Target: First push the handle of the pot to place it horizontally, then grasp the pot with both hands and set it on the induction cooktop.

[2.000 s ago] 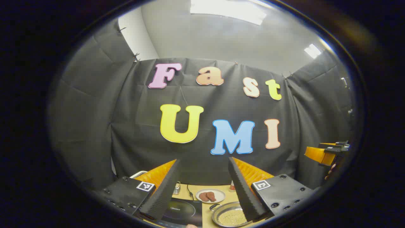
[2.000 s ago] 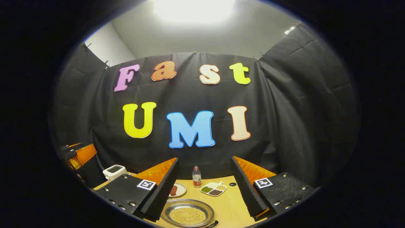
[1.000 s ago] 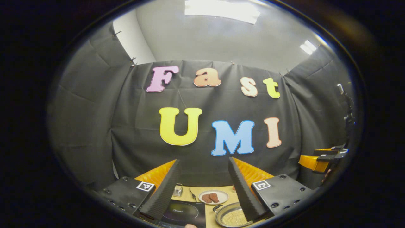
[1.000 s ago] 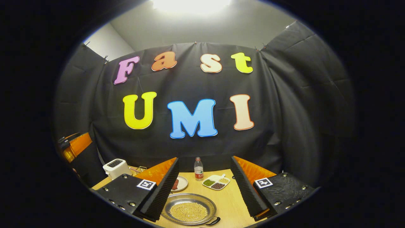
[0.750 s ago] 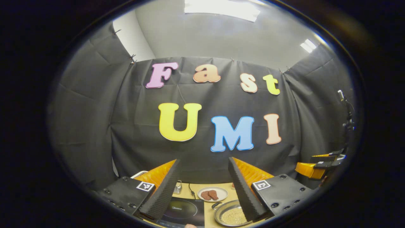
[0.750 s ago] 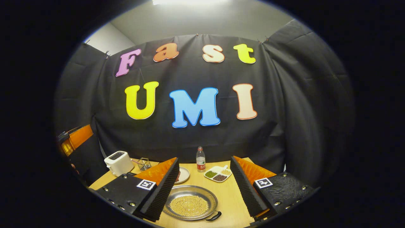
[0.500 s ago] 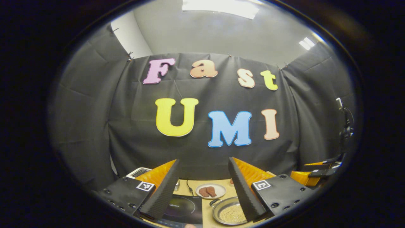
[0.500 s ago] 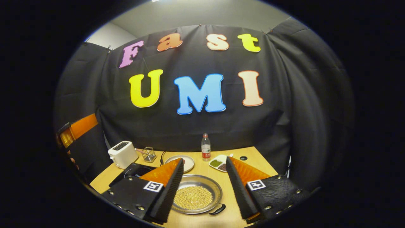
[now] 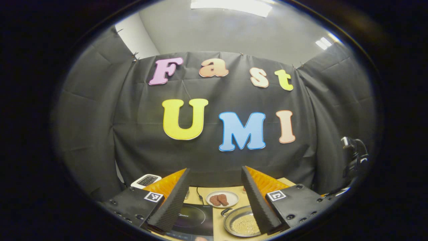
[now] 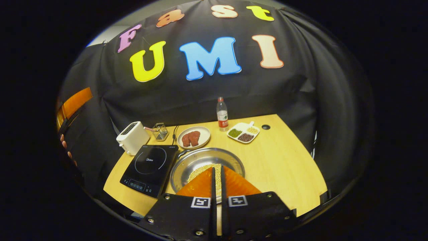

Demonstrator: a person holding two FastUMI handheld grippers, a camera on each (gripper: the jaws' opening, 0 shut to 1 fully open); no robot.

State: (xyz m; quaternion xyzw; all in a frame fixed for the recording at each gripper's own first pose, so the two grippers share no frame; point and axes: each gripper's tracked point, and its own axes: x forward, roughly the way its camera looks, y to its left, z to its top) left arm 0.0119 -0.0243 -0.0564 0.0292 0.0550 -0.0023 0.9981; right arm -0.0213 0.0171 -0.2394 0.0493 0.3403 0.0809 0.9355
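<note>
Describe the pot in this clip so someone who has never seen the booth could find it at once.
Start at the wooden table and find the black induction cooktop near its left front. The pot sits directly to its right: a wide, shallow metal pan holding small yellowish beans. The plate of meat behind it is smaller and white.

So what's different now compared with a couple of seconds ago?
The right gripper has tipped down toward the pot and its fingers have closed almost together, empty. The left gripper stayed open and hardly moved. The pot still sits on the table beside the induction cooktop.
</note>
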